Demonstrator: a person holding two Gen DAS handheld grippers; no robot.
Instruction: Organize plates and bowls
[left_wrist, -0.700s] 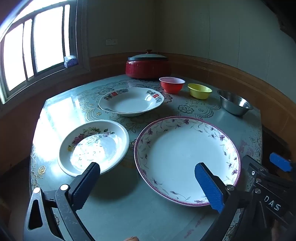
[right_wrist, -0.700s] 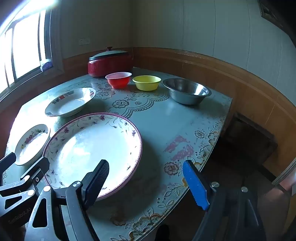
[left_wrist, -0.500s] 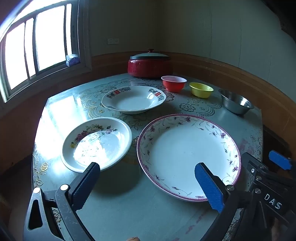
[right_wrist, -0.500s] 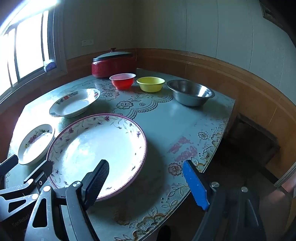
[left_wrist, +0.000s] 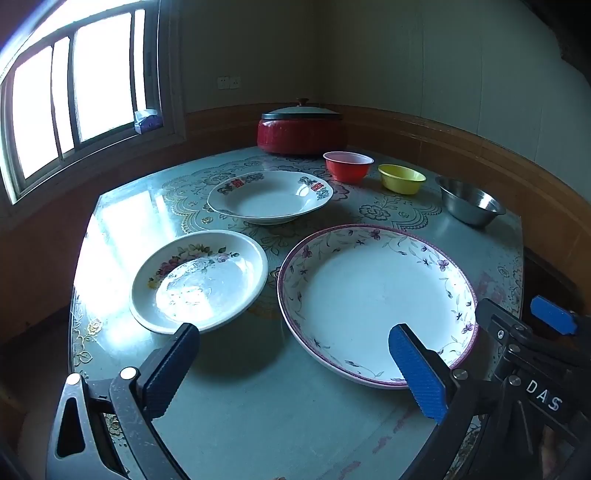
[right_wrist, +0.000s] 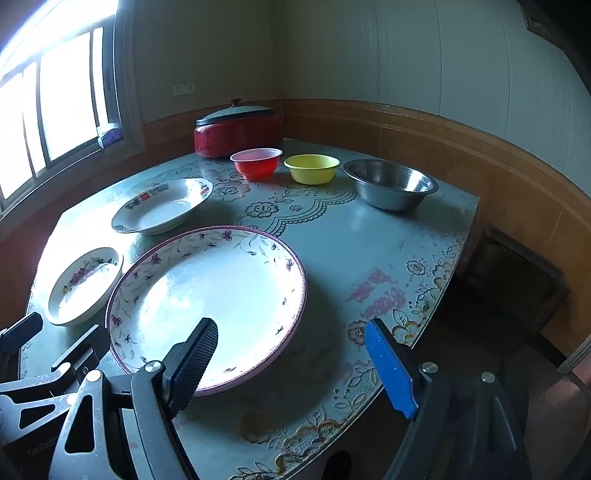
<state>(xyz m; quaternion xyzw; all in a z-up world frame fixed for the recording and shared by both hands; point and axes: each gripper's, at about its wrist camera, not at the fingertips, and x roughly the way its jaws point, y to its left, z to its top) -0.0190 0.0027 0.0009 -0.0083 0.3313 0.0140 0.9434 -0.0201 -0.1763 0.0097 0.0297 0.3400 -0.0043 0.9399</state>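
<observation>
Both grippers have drawn back a little from the table since a moment ago, so the dishes sit slightly farther off in each wrist view; nothing on the table has shifted. Nearest is the large plate (left_wrist: 373, 291), white with a purple rim and small violet flowers trailing round its border. Just left of it lies the small floral dish (left_wrist: 199, 278), cream with pink blossoms, bright with window glare. Behind these rests the deep white plate (left_wrist: 269, 195) with red and dark motifs on its lip. Along the far edge stand the red bowl (left_wrist: 348, 166), the yellow bowl (left_wrist: 402, 178) and the steel bowl (left_wrist: 469, 205) in a row, apart from one another, with a lidded red pot (left_wrist: 301, 129) behind them. All rest on the patterned table (left_wrist: 240, 398). The left gripper (left_wrist: 295, 365) hangs over the near edge, fingers spread wide and empty; the right gripper (right_wrist: 291, 365) likewise gapes, holding nothing
</observation>
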